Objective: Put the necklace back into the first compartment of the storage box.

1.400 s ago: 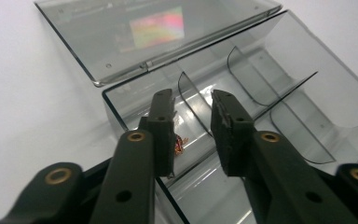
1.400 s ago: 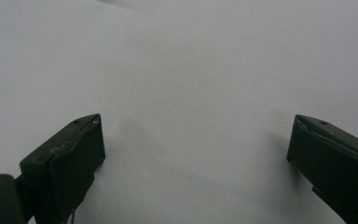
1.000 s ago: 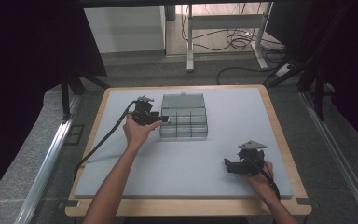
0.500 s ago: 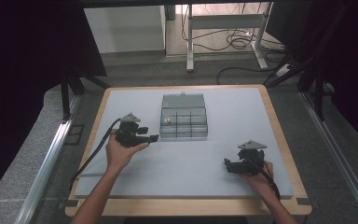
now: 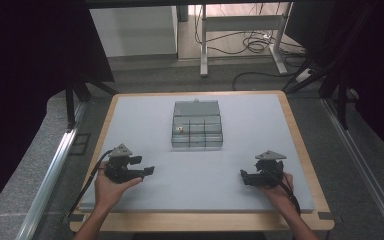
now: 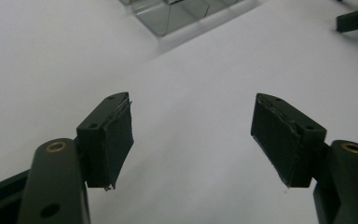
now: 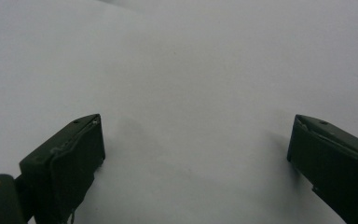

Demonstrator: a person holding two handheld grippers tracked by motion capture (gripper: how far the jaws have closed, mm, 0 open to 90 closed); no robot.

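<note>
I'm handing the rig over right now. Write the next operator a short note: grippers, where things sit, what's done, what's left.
Left gripper: open, holding nothing, near the table's front left.
Right gripper: open, holding nothing, front right.
Clear compartment box: mid-table, lid open, apart from both grippers.
Done: one small item lies in a left compartment.
Left: nothing else to load lies on the mat; closing the lid is probably next.

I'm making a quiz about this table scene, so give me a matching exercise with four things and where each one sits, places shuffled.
Things:
1. left gripper
2. right gripper
3. clear compartment box
4. small round item

Places:
A. inside a left-hand compartment
B. table's near right
C. middle of the grey mat
D. table's near left

Pairs: 1-D, 2-B, 3-C, 4-A
</note>
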